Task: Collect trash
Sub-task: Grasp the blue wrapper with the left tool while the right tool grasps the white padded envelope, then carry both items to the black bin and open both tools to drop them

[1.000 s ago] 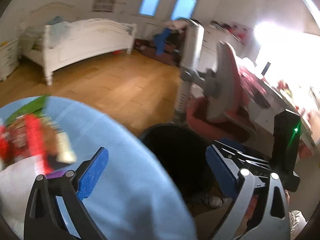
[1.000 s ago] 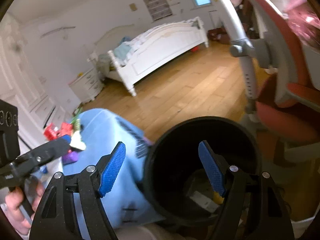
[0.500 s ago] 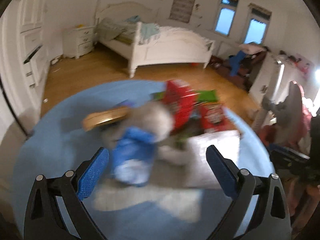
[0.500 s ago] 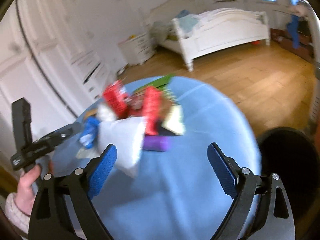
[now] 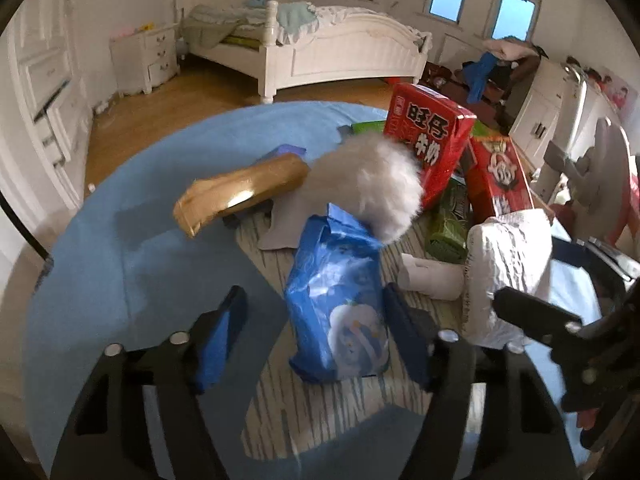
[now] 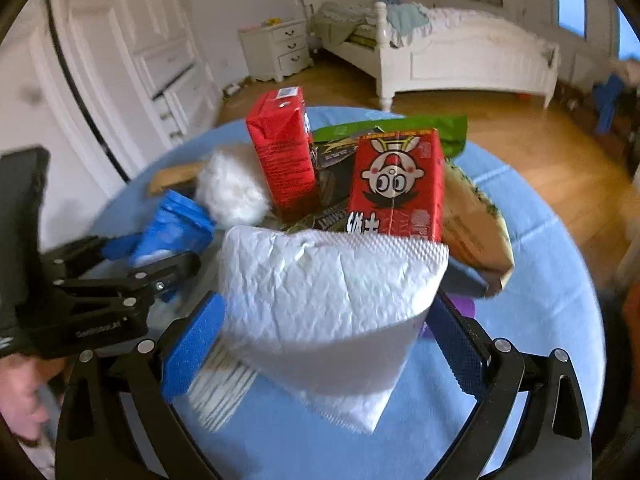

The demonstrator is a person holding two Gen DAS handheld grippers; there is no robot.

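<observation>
Pickup step: the left tool (image 5: 314,328) is closing around the crinkly blue plastic packet (image 5: 340,304); the right tool (image 6: 320,348), opening, straddles the crumpled white paper towel (image 6: 332,280), which next needs pinching.

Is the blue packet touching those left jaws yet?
Apart on one side: the left wrist view shows bare table between the blue packet and the left gripper's left pad. The jaws are closing.

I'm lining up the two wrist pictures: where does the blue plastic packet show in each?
Left wrist: blue plastic packet at lower centre, between the left gripper's closing jaws.
Right wrist: blue plastic packet at middle left, beside the left gripper.
Shared landmark: the white fluffy ball just behind the packet.
</observation>
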